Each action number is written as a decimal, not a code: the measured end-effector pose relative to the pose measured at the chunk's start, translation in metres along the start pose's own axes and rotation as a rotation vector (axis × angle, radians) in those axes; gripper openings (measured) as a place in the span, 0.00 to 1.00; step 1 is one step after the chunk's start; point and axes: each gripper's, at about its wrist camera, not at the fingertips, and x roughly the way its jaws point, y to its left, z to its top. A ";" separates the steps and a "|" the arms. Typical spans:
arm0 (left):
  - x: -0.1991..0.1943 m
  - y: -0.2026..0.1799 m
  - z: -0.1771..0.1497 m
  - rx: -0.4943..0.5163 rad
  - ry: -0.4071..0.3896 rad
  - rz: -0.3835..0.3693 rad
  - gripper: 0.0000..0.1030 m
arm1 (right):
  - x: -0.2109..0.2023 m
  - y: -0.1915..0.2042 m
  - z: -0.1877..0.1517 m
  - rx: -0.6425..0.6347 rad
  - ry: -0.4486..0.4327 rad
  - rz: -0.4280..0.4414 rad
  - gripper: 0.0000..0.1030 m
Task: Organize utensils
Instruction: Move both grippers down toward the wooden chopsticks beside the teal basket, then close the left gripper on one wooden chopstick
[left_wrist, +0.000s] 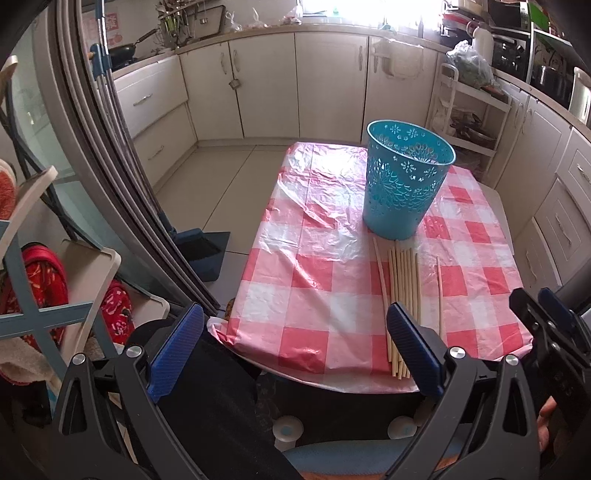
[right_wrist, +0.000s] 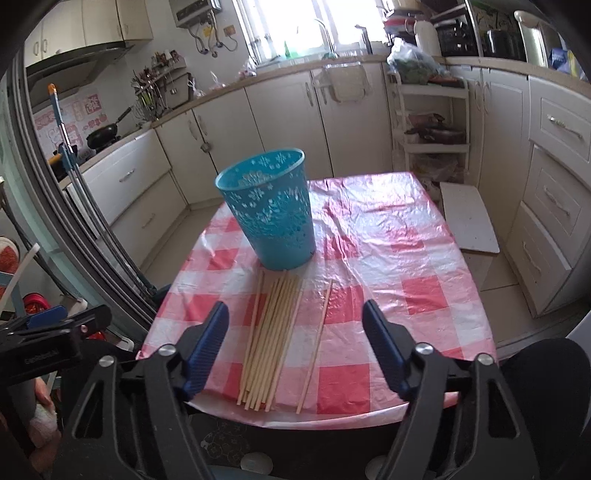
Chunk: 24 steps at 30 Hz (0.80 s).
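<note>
Two grippers hang over the near edge of our checked table (right_wrist: 388, 258): on the left, our left gripper (left_wrist: 295, 350) stands wide apart and empty, its right finger just over the near ends of the chopsticks (left_wrist: 400, 295). Moving right, our right gripper (right_wrist: 295, 347), jaws parted with nothing between the pads, looks straight down the bundle, whose long axis runs away from us toward the blue basket (right_wrist: 271, 210) touching its far ends. One stray chopstick (right_wrist: 317, 341) lies just right of the bundle, parallel, so we judge the right hand better placed.
</note>
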 end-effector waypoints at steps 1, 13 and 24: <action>0.006 -0.001 0.002 0.006 0.002 0.002 0.93 | 0.016 -0.005 -0.001 0.009 0.034 0.003 0.54; 0.114 -0.036 0.027 0.004 0.138 -0.060 0.92 | 0.142 -0.025 -0.001 -0.041 0.220 -0.120 0.28; 0.205 -0.090 0.044 -0.024 0.259 -0.154 0.70 | 0.159 -0.024 0.013 -0.179 0.246 -0.096 0.07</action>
